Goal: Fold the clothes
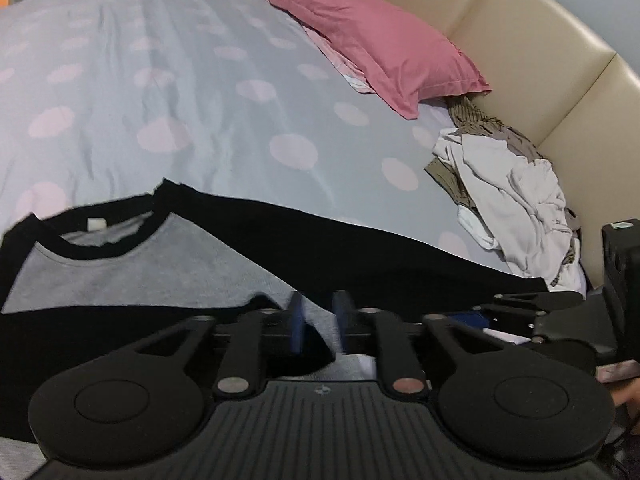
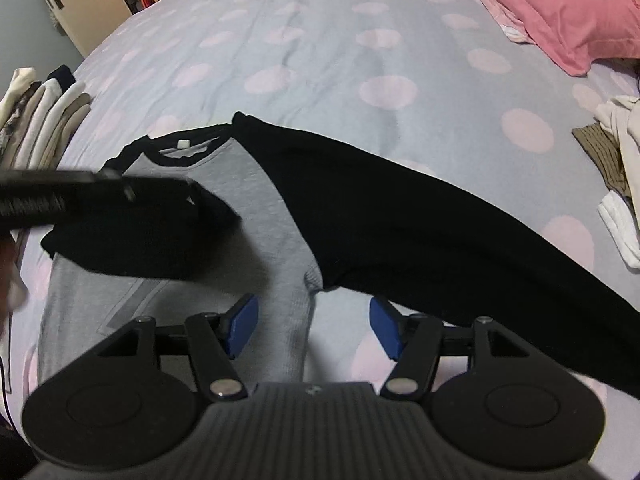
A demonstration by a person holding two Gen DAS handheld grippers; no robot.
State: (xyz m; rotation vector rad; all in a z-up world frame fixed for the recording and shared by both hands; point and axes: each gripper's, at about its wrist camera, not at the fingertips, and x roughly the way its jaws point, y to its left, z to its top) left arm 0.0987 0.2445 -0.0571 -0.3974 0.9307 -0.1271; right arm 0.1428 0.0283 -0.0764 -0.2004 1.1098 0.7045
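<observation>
A grey raglan shirt with black sleeves [image 2: 256, 216] lies flat on the spotted bed sheet [image 2: 320, 40]. Its left sleeve [image 2: 152, 236] is folded across the chest. Its right sleeve [image 2: 440, 232] stretches out to the right. My left gripper [image 1: 319, 320] has its blue pads close together on a fold of grey cloth and the black sleeve. It shows as a dark bar in the right wrist view [image 2: 100, 196]. My right gripper [image 2: 312, 324] is open and empty, low over the shirt's side seam near the armpit.
A pink pillow [image 1: 380, 48] lies by the cream headboard [image 1: 540, 60]. A heap of white and brown unfolded clothes [image 1: 516, 196] sits at the right. A stack of folded clothes [image 2: 44, 116] stands at the left bed edge. A door [image 2: 68, 0] is at far left.
</observation>
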